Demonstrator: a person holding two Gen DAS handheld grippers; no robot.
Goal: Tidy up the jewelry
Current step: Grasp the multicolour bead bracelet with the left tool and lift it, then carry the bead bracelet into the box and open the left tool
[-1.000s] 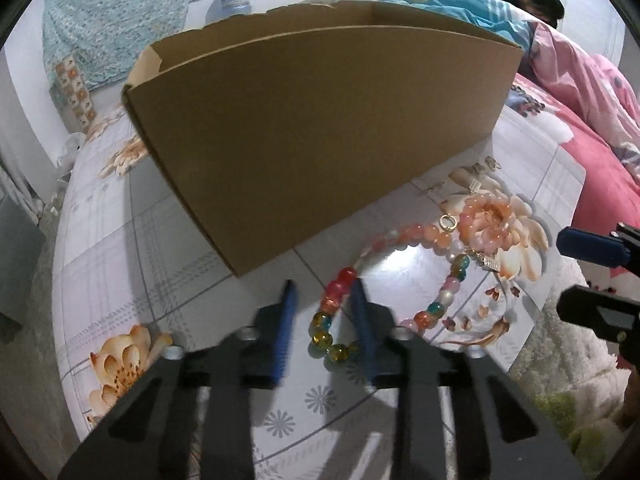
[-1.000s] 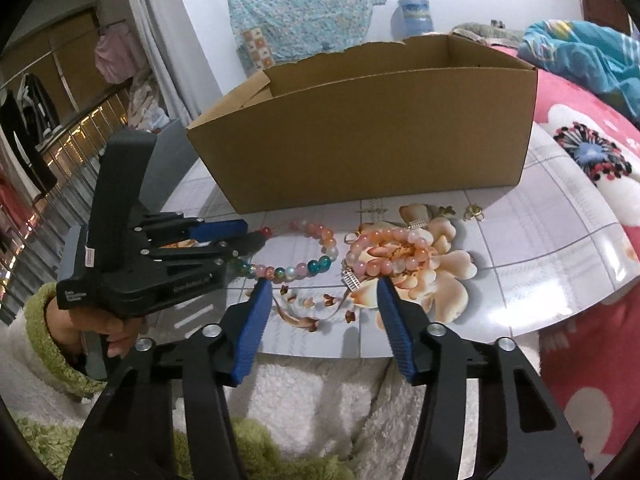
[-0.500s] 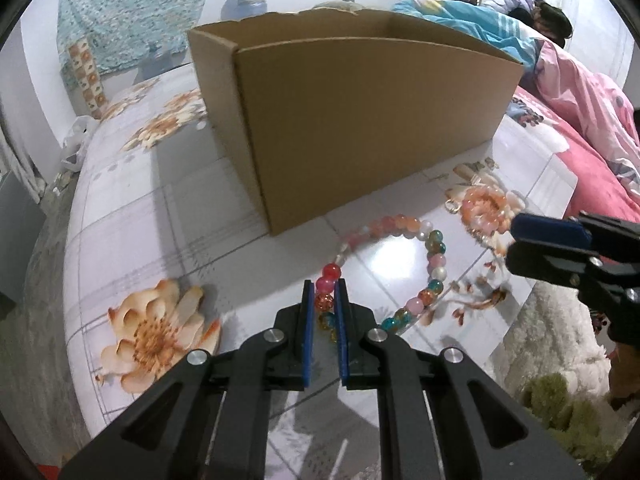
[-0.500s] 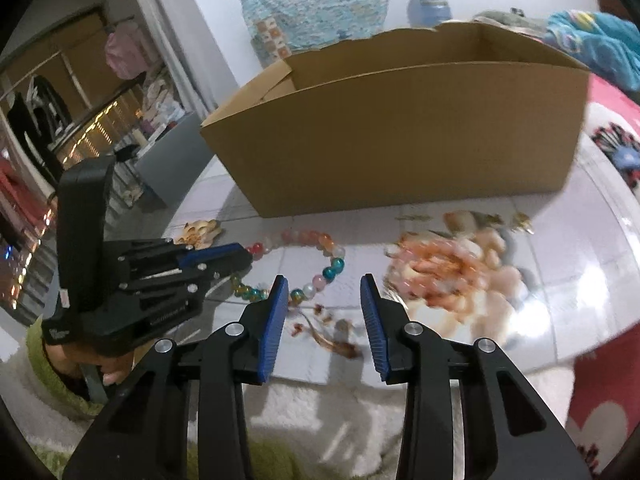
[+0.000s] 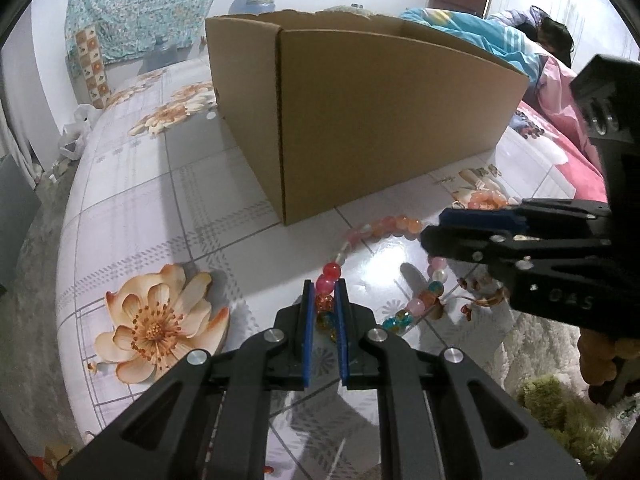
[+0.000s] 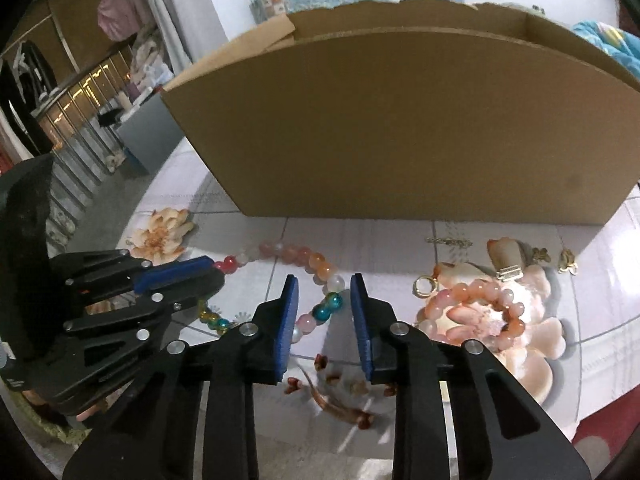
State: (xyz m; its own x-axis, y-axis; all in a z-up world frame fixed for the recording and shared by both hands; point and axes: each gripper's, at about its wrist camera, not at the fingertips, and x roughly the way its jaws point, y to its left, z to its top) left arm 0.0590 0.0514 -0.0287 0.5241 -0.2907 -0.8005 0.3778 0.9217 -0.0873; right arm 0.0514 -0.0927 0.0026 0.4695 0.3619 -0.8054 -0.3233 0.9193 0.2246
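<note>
Left gripper [image 5: 325, 294] jaws clamp the bead necklace [image 6: 320, 312]; right gripper [image 6: 325, 312] jaws closing around it.

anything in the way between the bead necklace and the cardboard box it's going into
Only the box's own front wall. The multicoloured bead necklace lies on the table just before it, so it must be lifted over the rim. The left gripper is shut on the strand; the right gripper is closing around it.

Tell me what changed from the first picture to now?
The left gripper closed its fingers on the colourful bead bracelet. The right gripper slid over from the pink bracelet to straddle the colourful one's other side, and its fingers are closing, not yet pressing. The cardboard box stayed put.
</note>
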